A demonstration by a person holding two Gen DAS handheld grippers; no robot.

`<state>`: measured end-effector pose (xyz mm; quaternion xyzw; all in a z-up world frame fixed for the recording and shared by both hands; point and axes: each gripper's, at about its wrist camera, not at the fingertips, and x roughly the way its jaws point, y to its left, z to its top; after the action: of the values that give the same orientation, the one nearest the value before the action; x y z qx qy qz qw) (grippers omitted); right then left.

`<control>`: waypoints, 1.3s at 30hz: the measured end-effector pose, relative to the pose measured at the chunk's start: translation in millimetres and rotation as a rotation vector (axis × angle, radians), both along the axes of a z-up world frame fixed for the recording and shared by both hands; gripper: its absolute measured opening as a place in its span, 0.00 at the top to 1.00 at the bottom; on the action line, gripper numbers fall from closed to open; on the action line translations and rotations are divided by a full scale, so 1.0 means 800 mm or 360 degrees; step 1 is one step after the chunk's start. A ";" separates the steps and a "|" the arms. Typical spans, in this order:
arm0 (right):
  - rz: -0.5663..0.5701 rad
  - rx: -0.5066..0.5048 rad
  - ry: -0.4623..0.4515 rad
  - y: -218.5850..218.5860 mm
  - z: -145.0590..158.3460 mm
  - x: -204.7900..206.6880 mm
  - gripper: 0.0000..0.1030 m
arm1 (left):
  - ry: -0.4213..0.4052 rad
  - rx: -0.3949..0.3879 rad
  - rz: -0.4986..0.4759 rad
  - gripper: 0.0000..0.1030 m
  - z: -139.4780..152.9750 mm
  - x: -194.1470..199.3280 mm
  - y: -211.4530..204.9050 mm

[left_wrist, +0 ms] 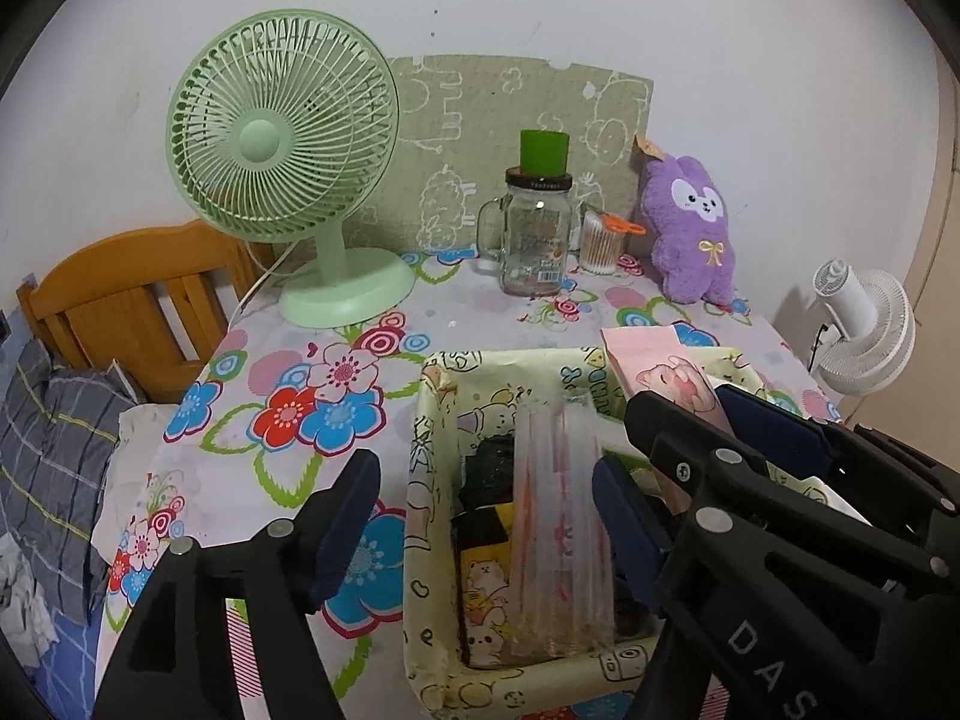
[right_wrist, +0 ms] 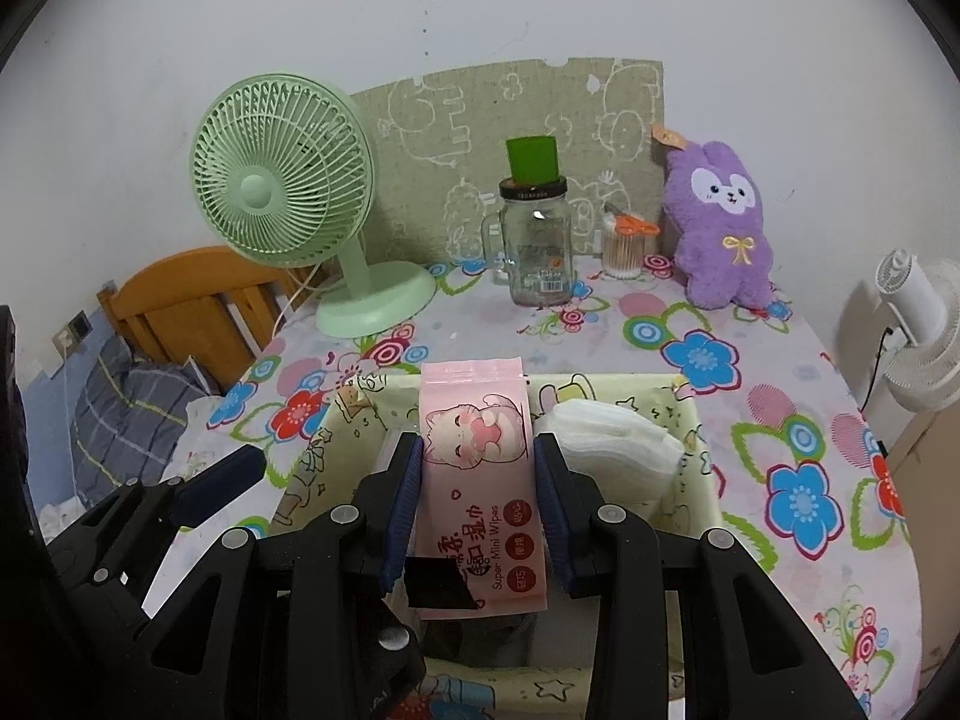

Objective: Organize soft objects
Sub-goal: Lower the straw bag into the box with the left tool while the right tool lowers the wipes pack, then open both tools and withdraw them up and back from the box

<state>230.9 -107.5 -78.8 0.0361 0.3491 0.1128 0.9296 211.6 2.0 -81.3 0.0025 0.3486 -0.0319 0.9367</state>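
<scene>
A cream basket [left_wrist: 429, 420] printed with cartoons stands on the flowered tablecloth, its rim [right_wrist: 699, 444] also showing in the right wrist view. My left gripper [left_wrist: 486, 522] hangs open over its left side. A clear plastic packet [left_wrist: 561, 510] lies in the basket between the fingers, untouched, beside dark and yellow cartoon-printed items [left_wrist: 486, 588]. My right gripper [right_wrist: 480, 456] is shut on a pink pack of wet wipes [right_wrist: 477, 480], held above the basket. That pack [left_wrist: 660, 372] also shows in the left wrist view. A white soft bundle [right_wrist: 612, 441] lies in the basket's right part. A purple plush rabbit [left_wrist: 690, 228] leans against the far wall.
At the back of the table stand a green fan [left_wrist: 282, 138], a glass jar [left_wrist: 537, 240] with a green cap, and a tub of cotton swabs [left_wrist: 600, 246]. A white fan [left_wrist: 864, 330] sits beyond the right edge. A wooden headboard [left_wrist: 126, 294] and a pillow are on the left.
</scene>
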 end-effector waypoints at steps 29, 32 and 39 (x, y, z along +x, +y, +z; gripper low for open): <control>-0.0062 0.0001 -0.0046 -0.026 0.011 -0.027 0.22 | -0.0012 -0.0023 -0.0069 0.00 0.009 -0.026 -0.017; -0.0079 -0.0001 -0.0066 -0.032 0.018 -0.036 0.18 | -0.0019 -0.0035 -0.0073 0.00 0.014 -0.032 -0.019; -0.0111 0.0020 -0.0107 -0.047 0.033 -0.059 0.13 | -0.0059 -0.0044 -0.0067 0.00 0.030 -0.055 -0.024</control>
<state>183.6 -145.2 -52.0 0.0502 0.3155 0.0836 0.9439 167.6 -17.3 -57.3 -0.0025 0.3307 -0.0565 0.9421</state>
